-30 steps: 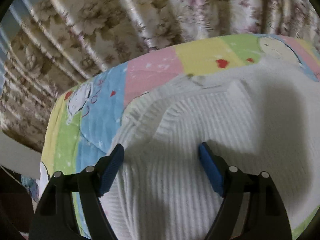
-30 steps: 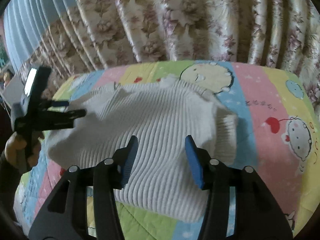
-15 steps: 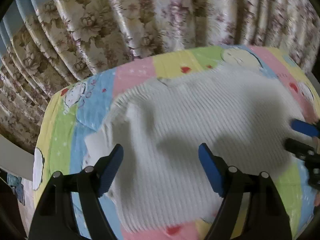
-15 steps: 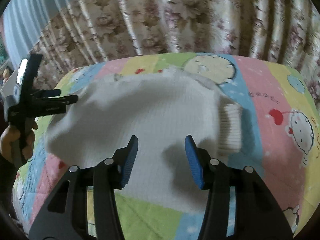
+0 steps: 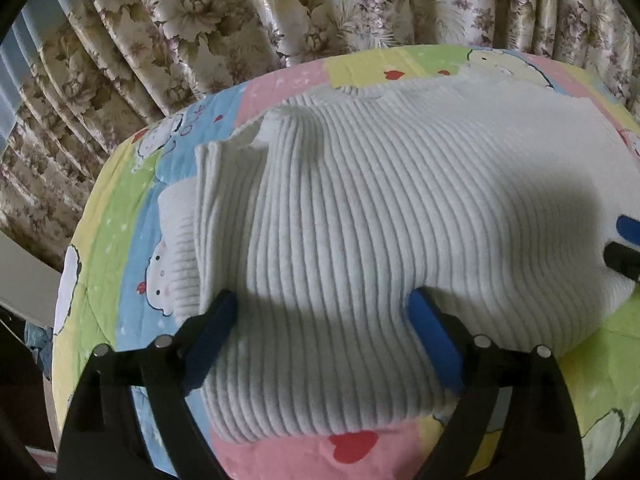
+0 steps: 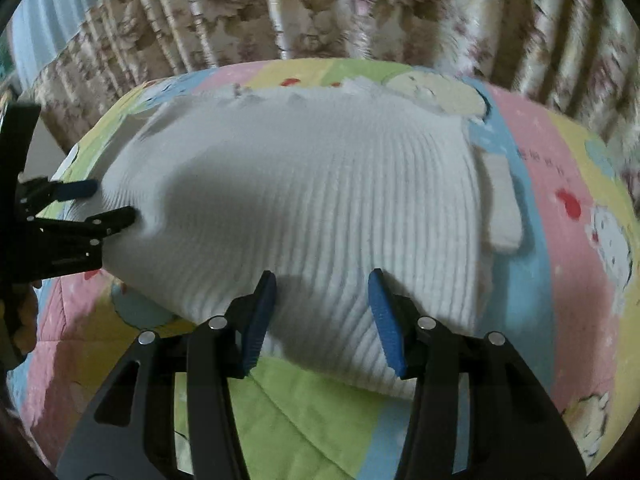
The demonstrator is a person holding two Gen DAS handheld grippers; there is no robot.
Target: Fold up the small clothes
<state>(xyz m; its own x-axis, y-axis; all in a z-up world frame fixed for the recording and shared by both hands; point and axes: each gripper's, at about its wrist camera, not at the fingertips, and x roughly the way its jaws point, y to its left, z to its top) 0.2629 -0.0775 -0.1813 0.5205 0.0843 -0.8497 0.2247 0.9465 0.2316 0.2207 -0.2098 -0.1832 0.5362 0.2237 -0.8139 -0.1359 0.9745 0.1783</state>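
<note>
L wrist: white ribbed sweater [image 5: 360, 216] was spread on the cartoon quilt [image 5: 120, 208]; left gripper [image 5: 320, 320] was held wide, nothing gripped. R wrist: right gripper [image 6: 322, 312] likewise wide over the near hem. Risk: one layer only could be pinched, so the fold would be skewed.

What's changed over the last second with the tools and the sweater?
Both tools, left and right, drew back, then dropped toward the near hem of the sweater, jaws open. A cuff now shows at each side. Nothing was gripped or let go; the sweater stayed flat on the quilt.
</note>
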